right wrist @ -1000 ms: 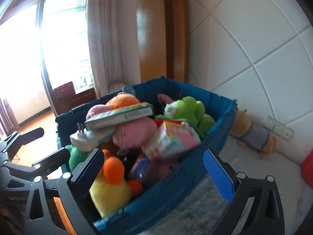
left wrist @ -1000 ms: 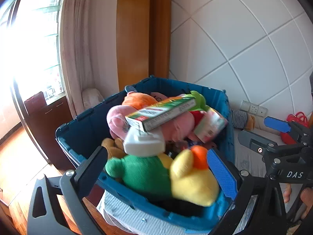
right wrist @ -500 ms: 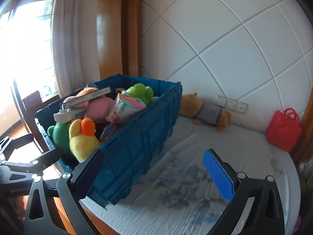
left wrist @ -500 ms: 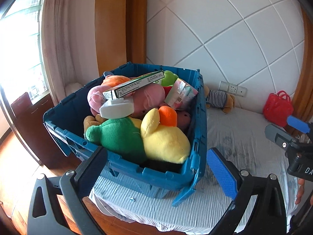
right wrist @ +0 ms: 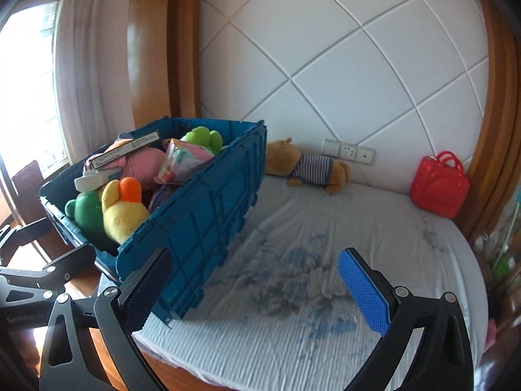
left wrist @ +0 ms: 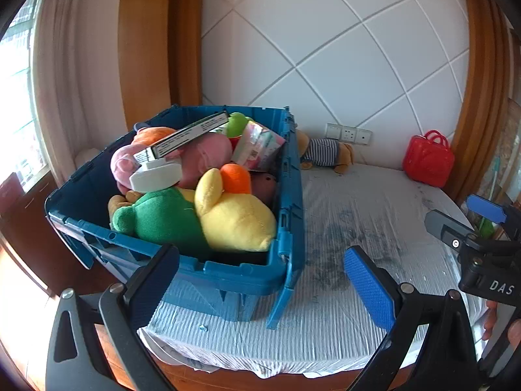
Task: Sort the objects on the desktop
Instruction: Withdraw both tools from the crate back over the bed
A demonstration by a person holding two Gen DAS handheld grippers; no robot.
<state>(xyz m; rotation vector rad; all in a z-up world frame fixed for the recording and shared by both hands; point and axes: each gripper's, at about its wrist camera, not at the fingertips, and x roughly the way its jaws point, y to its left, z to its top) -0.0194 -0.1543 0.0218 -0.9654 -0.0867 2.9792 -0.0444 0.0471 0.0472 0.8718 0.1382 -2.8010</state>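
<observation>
A blue crate [left wrist: 286,202] [right wrist: 208,215] stands on the left part of the table, piled with plush toys, a yellow duck [left wrist: 234,215] [right wrist: 122,208], a green plush [left wrist: 162,218], a long box [left wrist: 182,137] and a white charger [left wrist: 156,176]. A brown bear in a striped shirt [left wrist: 325,154] [right wrist: 309,166] lies by the wall. A red toy bag [left wrist: 428,159] [right wrist: 439,185] stands at the far right. My left gripper [left wrist: 260,280] is open and empty in front of the crate. My right gripper [right wrist: 257,286] is open and empty over the cloth.
The table carries a white cloth [right wrist: 325,260] with faded blue print. A tiled wall with sockets [right wrist: 348,151] stands behind. A curtain and a window are at the left. The table's front edge drops to a wooden floor.
Both grippers have pulled back and turned right, away from the crate. The table, the bear and the red bag have come into view. Nothing was taken hold of.
</observation>
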